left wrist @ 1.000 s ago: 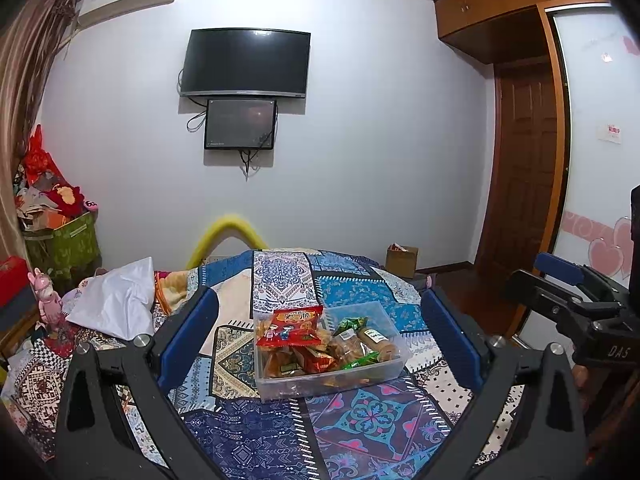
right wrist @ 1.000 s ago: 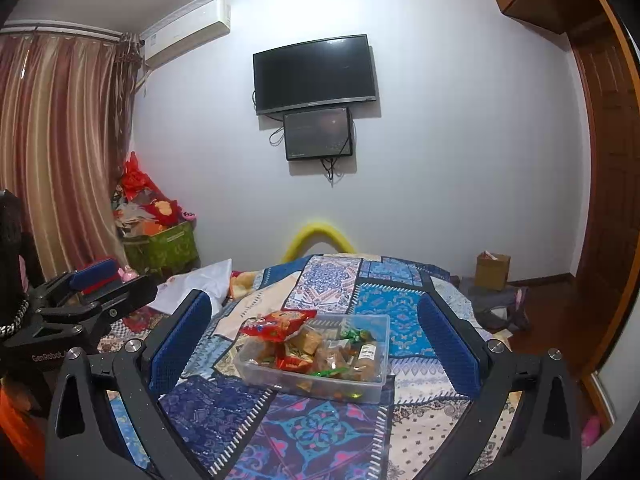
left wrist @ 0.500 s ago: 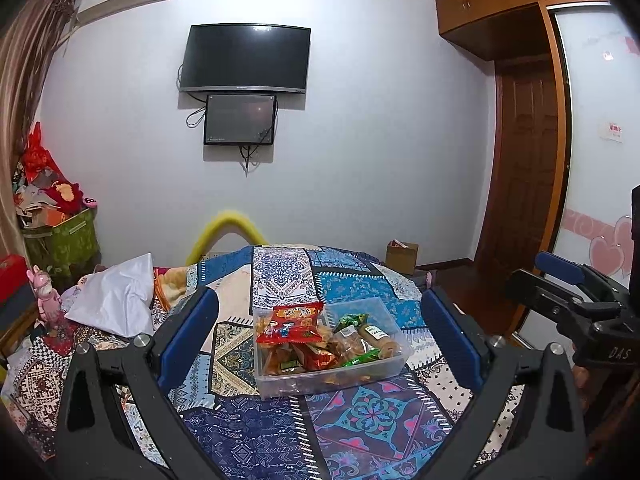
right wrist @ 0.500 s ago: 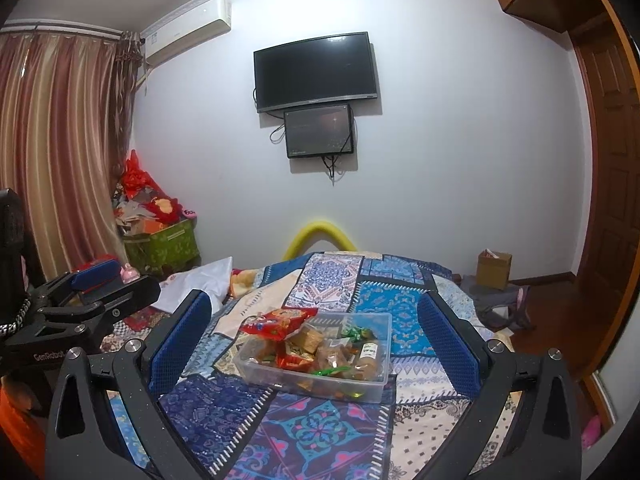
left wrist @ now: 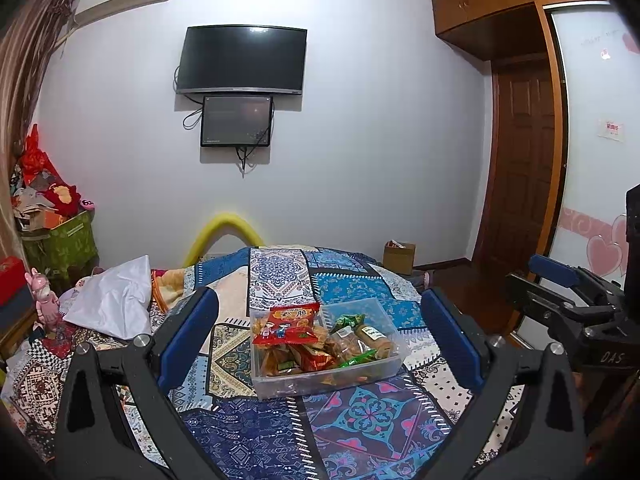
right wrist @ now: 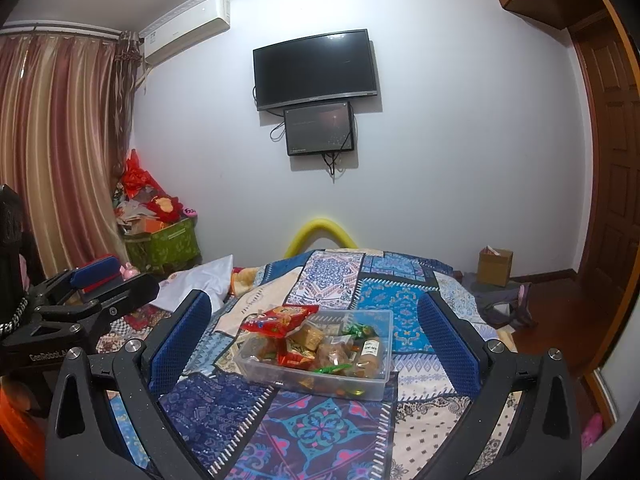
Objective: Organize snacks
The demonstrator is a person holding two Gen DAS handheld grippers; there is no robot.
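A clear plastic bin [left wrist: 328,376] [right wrist: 372,380] sits on a patchwork bedspread [left wrist: 360,420] [right wrist: 320,424], filled with wrapped snacks. A red snack bag [left wrist: 289,322] [right wrist: 280,319] lies on top at its left end, overhanging the rim. Brown pastry packs and green wrappers fill the rest. My left gripper [left wrist: 320,340] is open, raised above and short of the bin, nothing between its blue pads. My right gripper [right wrist: 316,340] is open too, likewise empty and facing the bin from the near side. Each gripper shows at the edge of the other's view.
A white cloth [left wrist: 112,300] lies on the bed's left side. A green box of clutter [left wrist: 60,240] stands by the curtain. A small cardboard box [right wrist: 495,266] sits on the floor near a wooden door [left wrist: 520,168]. A TV [left wrist: 242,60] hangs on the far wall.
Both views have tilted slightly, so the bin sits a touch lower and the room higher. The snacks and bin have not moved. Both grippers stay open.
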